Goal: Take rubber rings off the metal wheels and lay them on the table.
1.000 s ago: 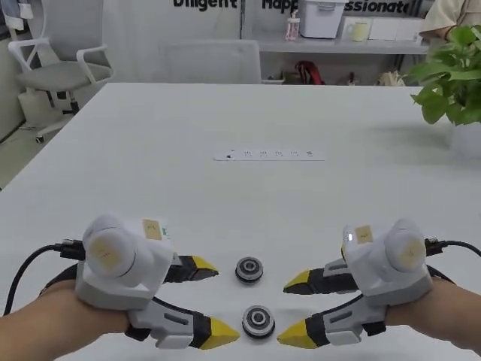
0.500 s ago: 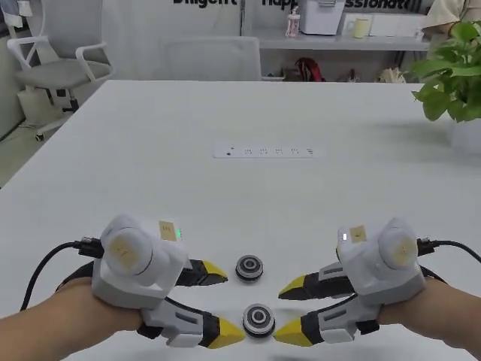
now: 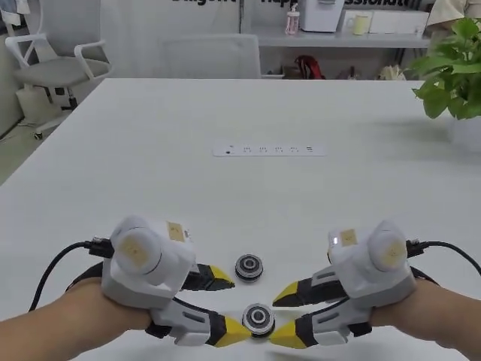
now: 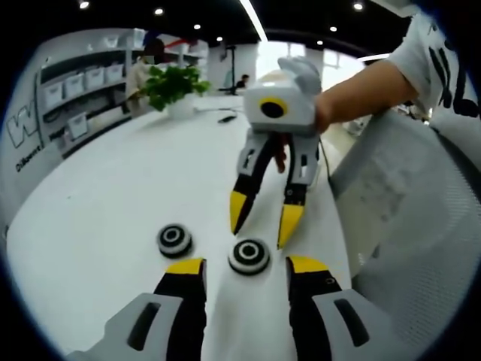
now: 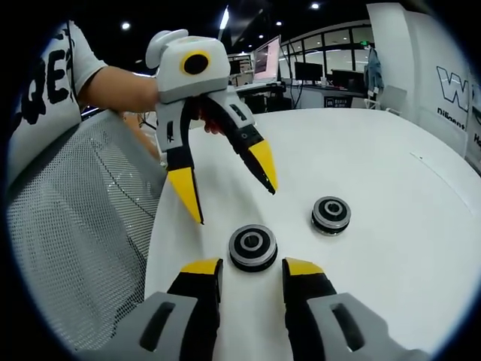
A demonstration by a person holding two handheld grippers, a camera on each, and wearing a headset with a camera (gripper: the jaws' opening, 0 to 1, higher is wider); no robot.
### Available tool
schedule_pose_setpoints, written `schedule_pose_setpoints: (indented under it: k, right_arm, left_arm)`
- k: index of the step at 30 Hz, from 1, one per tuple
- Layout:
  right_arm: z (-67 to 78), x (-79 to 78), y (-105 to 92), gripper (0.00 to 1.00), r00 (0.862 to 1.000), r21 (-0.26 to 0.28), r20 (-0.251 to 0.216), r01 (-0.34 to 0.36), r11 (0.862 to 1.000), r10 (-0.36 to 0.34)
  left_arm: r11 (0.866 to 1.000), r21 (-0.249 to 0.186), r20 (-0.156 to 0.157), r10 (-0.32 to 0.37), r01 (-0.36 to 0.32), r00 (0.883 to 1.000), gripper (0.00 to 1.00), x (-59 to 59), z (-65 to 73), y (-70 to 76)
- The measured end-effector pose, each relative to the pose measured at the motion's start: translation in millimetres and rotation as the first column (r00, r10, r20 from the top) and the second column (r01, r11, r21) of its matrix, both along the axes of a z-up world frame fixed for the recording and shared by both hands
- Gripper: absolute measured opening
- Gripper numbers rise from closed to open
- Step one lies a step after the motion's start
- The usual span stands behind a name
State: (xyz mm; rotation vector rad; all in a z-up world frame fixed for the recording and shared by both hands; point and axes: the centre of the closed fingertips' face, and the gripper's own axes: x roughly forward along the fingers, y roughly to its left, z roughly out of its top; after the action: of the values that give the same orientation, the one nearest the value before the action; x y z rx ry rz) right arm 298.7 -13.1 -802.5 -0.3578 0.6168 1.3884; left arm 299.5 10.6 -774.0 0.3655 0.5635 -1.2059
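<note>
We can read little here. In the right gripper view a wall sign (image 5: 453,81) carries a large blue "W". The small lettering beneath it begins "Diligen" and is then cut off at the edge. In the left gripper view a big "W" stands on a wall panel (image 4: 21,129). The small line under it looks like "Diligent", though it is too small for us to be sure. A white shirt (image 5: 34,79) bears large dark letters, cropped and unreadable. In the head view the back-wall lettering (image 3: 197,2) is cut by the top edge, so we cannot read it.
</note>
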Motion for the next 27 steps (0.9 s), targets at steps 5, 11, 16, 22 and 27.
schedule_pose_setpoints:
  k: [5,11,16,22,27]
  right_arm:
    - [-1.3,1.5,-0.8,0.26,1.0,0.002,-0.009,0.01,1.0,-0.01]
    - [-2.1,1.7,-1.1,0.26,1.0,0.007,-0.016,0.014,1.0,-0.014]
    - [-2.9,1.1,-2.1,0.26,1.0,0.006,-0.019,0.014,1.0,-0.014]
    - [-2.4,1.1,-2.1,0.26,1.0,0.009,-0.017,0.015,1.0,-0.015]
    - [-3.0,0.7,-3.2,0.26,1.0,0.009,-0.019,0.018,1.0,-0.017]
  left_arm:
    - [1.0,-0.009,-0.016,-0.007,0.007,1.0,0.4,-1.6,-2.9,-4.4]
    - [1.0,-0.007,-0.029,-0.014,0.014,0.999,0.37,-3.4,-6.4,-8.9]
    - [1.0,-0.02,-0.045,-0.011,0.01,0.999,0.34,-3.9,-7.0,-13.0]
    - [1.0,-0.016,-0.05,-0.015,0.014,0.999,0.29,-4.4,-10.3,-16.8]
    - [1.0,-0.014,-0.054,-0.001,0.0,0.999,0.26,-2.1,-13.4,-20.2]
